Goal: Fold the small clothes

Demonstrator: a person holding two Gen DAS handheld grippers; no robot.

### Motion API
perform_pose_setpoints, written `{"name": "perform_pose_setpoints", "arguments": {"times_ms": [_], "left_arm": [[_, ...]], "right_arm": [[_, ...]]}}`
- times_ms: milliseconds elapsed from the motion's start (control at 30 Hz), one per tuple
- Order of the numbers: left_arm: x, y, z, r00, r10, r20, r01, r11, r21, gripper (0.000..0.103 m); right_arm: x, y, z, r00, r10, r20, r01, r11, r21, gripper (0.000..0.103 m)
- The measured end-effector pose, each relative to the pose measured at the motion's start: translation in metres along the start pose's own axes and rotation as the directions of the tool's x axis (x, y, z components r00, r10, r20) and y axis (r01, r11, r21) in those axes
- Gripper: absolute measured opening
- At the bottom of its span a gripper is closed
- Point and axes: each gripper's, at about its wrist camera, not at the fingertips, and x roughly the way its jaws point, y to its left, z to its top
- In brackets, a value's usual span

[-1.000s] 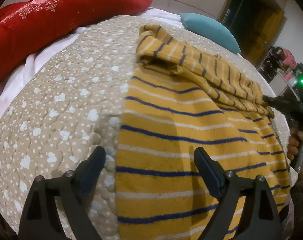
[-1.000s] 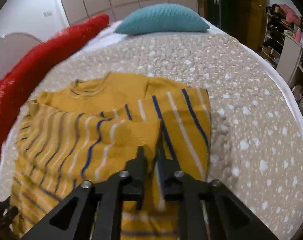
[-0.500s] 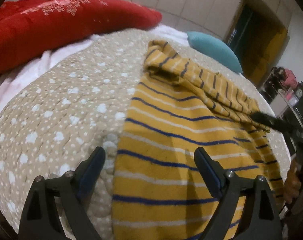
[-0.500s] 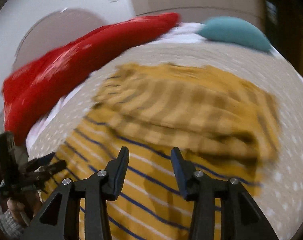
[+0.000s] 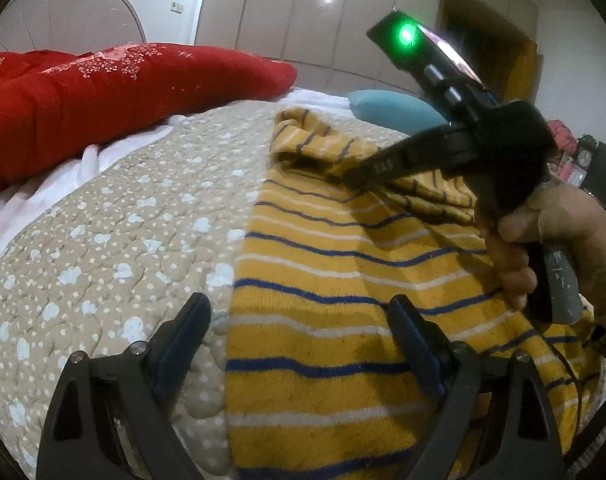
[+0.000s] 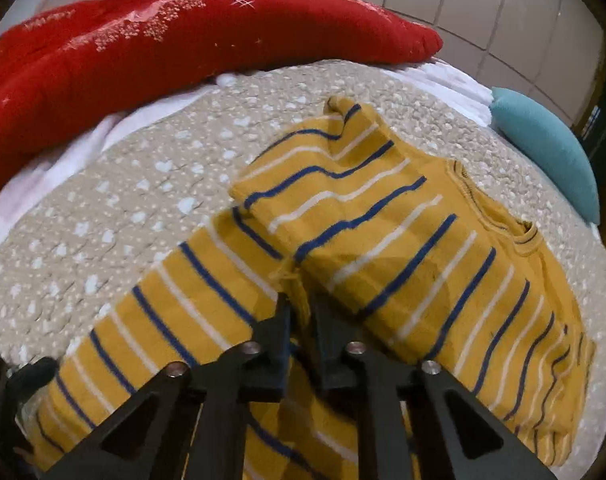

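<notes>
On the dotted quilt [image 5: 115,240]: yellow striped sweater [image 6: 423,240], body lying lengthwise away from both tools; right gripper [image 6: 299,312], fingers pinched on the folded-over sleeve's edge at mid-garment, is nearer; left gripper [image 5: 299,344], fingers spread and empty, straddles the sweater's near side edge.

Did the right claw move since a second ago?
Yes. The right claw swung in from the edge, leftward over the striped sweater, toward the red pillow.
</notes>
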Motion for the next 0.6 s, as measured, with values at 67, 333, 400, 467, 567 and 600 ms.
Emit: {"name": "perform_pose_setpoints", "arguments": {"times_ms": [67,333,400,467,567,600], "left_arm": [[-0.001,0.001,-0.001,1.000,-0.014,0.004,0.014,1.000,-0.003,0.089],[-0.003,0.001,-0.002,0.999,-0.042,0.006,0.042,0.999,0.002,0.091],[-0.003,0.000,-0.002,0.999,-0.040,0.005,0.040,0.999,0.007,0.091],[-0.003,-0.001,-0.003,0.999,-0.035,0.006,0.035,0.999,0.012,0.091],[-0.003,-0.003,-0.004,1.000,-0.025,0.009,0.025,0.999,0.022,0.091],[-0.003,-0.004,-0.005,1.000,-0.019,0.011,0.019,0.999,0.027,0.091]], "right_arm": [[-0.011,0.002,0.003,0.999,-0.020,0.029,0.020,1.000,0.001,0.006],[-0.006,0.014,0.034,0.998,0.060,0.029,-0.063,0.994,0.088,0.006],[0.010,0.021,0.034,0.994,0.111,-0.008,-0.109,0.989,0.096,0.006],[0.027,0.030,0.032,0.985,0.156,-0.066,-0.151,0.985,0.084,0.011],[0.022,0.029,0.027,0.977,0.205,-0.061,-0.197,0.974,0.109,0.017],[0.013,0.021,0.025,0.962,0.270,-0.047,-0.260,0.954,0.151,0.018]]}}
